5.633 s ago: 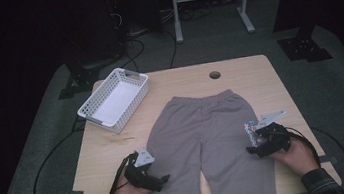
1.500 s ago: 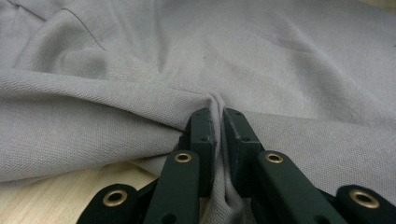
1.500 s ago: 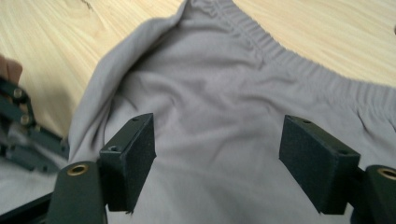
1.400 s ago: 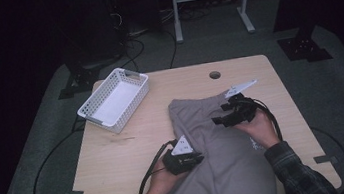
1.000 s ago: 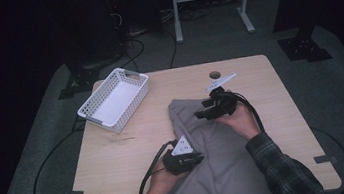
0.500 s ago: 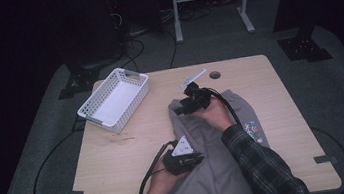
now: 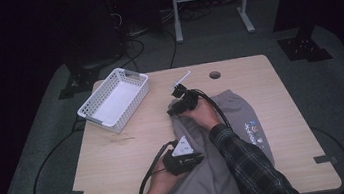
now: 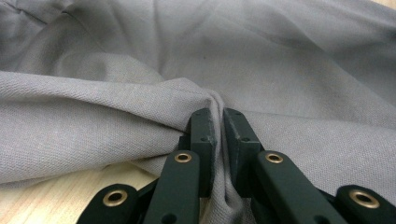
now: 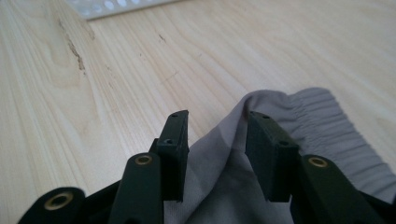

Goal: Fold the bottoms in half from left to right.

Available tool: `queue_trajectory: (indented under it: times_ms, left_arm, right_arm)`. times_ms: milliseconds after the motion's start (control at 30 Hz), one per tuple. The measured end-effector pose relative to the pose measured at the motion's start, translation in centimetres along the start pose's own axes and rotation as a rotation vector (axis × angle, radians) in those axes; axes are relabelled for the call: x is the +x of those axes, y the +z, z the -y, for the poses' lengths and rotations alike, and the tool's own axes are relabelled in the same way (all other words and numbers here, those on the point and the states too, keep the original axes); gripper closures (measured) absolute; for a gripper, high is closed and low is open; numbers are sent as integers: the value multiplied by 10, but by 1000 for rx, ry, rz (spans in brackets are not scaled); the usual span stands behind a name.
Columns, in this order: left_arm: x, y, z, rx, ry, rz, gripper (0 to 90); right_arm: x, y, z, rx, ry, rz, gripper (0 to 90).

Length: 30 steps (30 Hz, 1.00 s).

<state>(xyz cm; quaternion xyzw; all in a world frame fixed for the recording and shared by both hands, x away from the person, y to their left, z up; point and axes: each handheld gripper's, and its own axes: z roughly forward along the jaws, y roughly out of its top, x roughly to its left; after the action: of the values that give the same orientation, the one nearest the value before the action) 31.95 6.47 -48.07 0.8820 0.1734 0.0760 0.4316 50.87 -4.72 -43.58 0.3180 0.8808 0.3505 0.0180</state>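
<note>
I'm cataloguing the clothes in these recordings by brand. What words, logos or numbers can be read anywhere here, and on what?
Nothing can be read.
Grey cotton shorts: a small multicoloured print with a line of lettering near the hem, too small and blurred to read.
White plastic lattice basket: no label visible.
Light wooden table: no text.

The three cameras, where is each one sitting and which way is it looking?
High view: above the person's side, looking forward and down on the table, grey shorts, white basket, both forearms and hands.
Left gripper view: on the left gripper, looking along its jaws, shut on a shorts fold.
Right gripper view: on the right gripper, looking across the table; its jaws, just closing, straddle the waistband corner.
All three share the shorts.
</note>
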Motion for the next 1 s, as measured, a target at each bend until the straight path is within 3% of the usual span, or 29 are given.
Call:
queue_trajectory:
  times_ms: [200,333,533,700,867,1000]
  left_arm:
    - [-1,0,0,-1,2,-3,833]
    - [-1,0,0,-1,2,-4,833]
    - [-1,0,0,-1,7,-4,834]
    - [0,-2,-2,-2,14,-4,834]
    - [1,-20,-14,-85,-5,24,835]
    - [0,-35,-25,-145,13,51,835]
  right_arm:
    - [0,12,2,46,5,4,624]
    - [1,17,2,72,-3,26,730]
    - [2,17,4,53,-22,27,882]
    - [3,4,0,-5,-26,17,889]
    - [2,-20,-5,-58,-32,22,892]
    - [-3,-42,-5,-103,-18,27,893]
